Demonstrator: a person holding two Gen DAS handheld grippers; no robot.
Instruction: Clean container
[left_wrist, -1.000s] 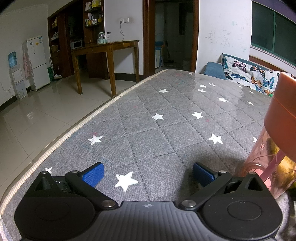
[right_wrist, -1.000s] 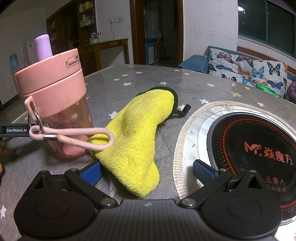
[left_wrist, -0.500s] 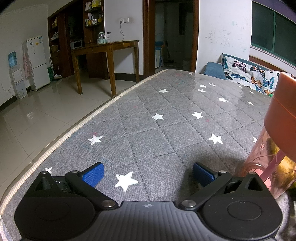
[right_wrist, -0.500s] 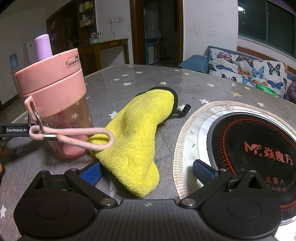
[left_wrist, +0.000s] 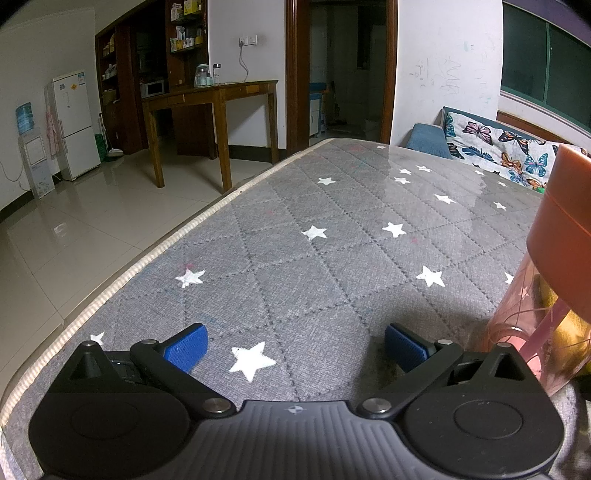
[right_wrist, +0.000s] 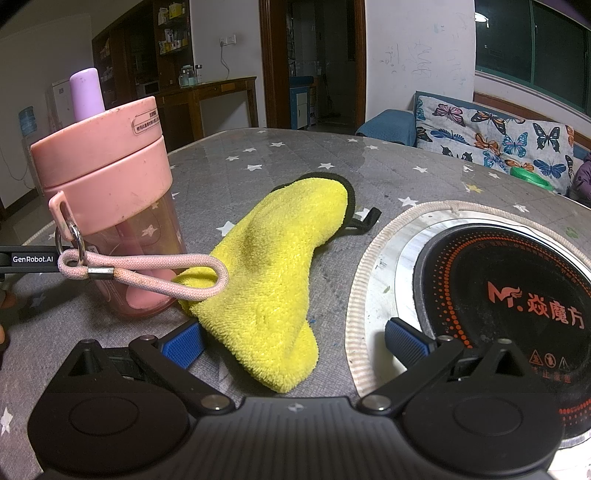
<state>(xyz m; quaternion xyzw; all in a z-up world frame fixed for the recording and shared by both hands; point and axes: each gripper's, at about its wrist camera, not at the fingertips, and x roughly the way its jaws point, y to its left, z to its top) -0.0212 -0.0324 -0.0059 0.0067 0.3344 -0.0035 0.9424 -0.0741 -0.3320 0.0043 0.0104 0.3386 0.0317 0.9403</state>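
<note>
The pink drinking bottle (right_wrist: 110, 229) stands upright on the grey star-patterned table cover (right_wrist: 280, 158). Its lid carries a lilac spout (right_wrist: 86, 94), and a pink cord loop (right_wrist: 147, 275) hangs from a metal ring on the lid tab. The loop's far end rests on the yellow microfibre cloth (right_wrist: 280, 266), which lies just right of the bottle and touches its base. Right of the cloth, well apart from the bottle, a black induction cooktop (right_wrist: 517, 295) sits recessed in the table inside a steel ring.

The right gripper (right_wrist: 293, 338) points past the bottle's right side. Its blue fingers (right_wrist: 183, 341) are spread wide and hold nothing; the near end of the cloth lies between them, and contact with the left pad cannot be determined.

The left gripper (left_wrist: 295, 345) sits left of the bottle (left_wrist: 546, 280), which appears at that view's right edge. Its fingers (left_wrist: 186, 347) are equally wide apart, empty, over bare table cover (left_wrist: 332, 240).
</note>
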